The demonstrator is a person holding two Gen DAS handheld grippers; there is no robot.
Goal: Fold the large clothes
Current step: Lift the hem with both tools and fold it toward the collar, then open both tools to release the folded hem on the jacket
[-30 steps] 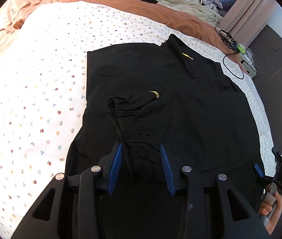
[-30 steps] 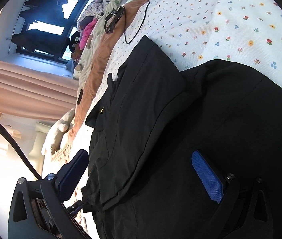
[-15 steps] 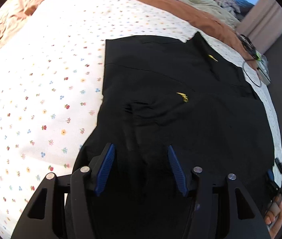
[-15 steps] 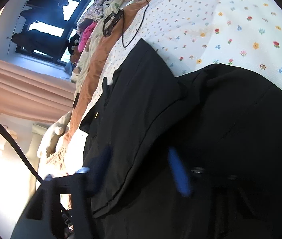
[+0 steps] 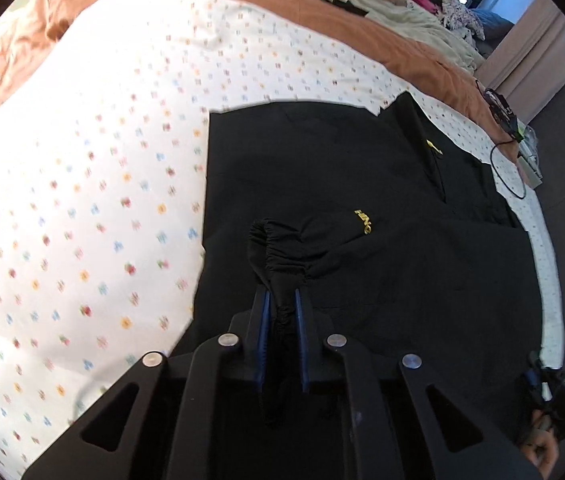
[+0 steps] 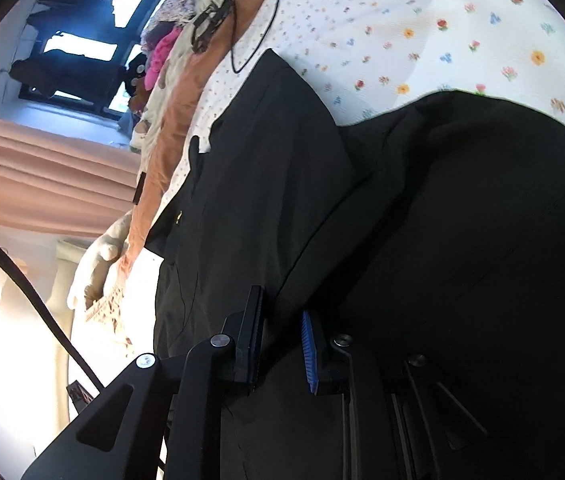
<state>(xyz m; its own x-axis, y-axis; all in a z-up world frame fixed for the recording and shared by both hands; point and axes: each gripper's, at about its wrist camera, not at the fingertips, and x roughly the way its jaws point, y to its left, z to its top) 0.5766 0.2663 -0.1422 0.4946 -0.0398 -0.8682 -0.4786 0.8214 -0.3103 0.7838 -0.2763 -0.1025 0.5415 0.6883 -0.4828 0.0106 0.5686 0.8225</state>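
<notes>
Both grippers have closed since earlier: left gripper (image 5: 281,312) fingers clench the elastic cuff (image 5: 278,248), right gripper (image 6: 282,340) fingers pinch the black jacket (image 5: 362,200) near the bed (image 5: 102,200) edge, ready to fold.

left wrist view close above black jacket (image 5: 362,200), right wrist view rolled sideways, both sharing jacket, floral sheet (image 5: 102,160)

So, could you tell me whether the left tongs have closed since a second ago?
Yes. The left tongs have narrowed from wide open and are now shut on the elastic cuff of the black jacket, against the floral sheet.
</notes>
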